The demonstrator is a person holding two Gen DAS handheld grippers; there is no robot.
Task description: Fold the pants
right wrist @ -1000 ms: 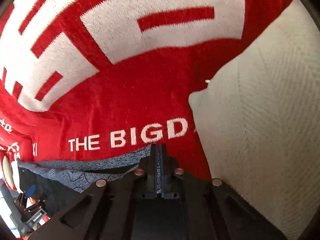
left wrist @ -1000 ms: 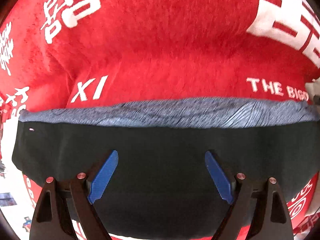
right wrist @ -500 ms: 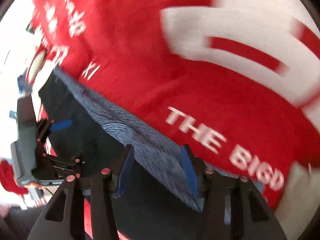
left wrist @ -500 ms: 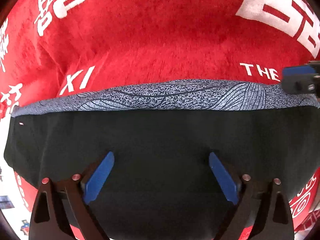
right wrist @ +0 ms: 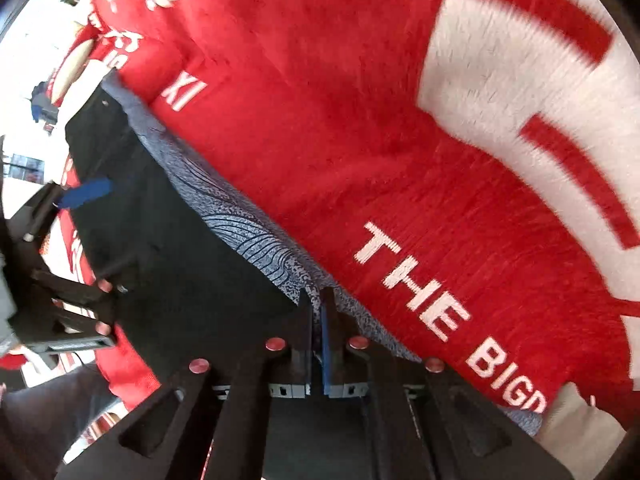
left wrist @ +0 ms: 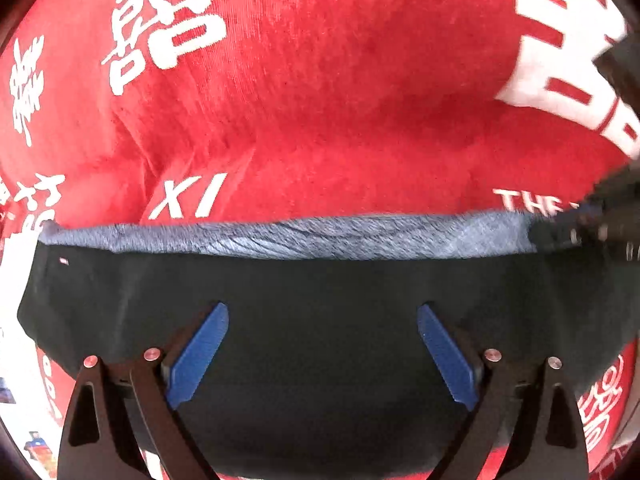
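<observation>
The right gripper (right wrist: 318, 320) is pinched closed on the grey band (right wrist: 240, 236) at the edge of the pants (left wrist: 320, 300). The left gripper (left wrist: 322, 352) hangs spread wide over the dark cloth, holding nothing. The pants lie flat on a red blanket (left wrist: 340, 100) with white lettering. To fold well, the left should probably bite the same band further along, then both lift evenly so the edge stays straight.

Both wrist cameras look steeply down, close above the pants (left wrist: 320, 320) (right wrist: 192, 272), sharing their grey patterned band (left wrist: 280, 236) (right wrist: 248, 236) and the red blanket (left wrist: 340, 100) (right wrist: 320, 100) beyond it
</observation>
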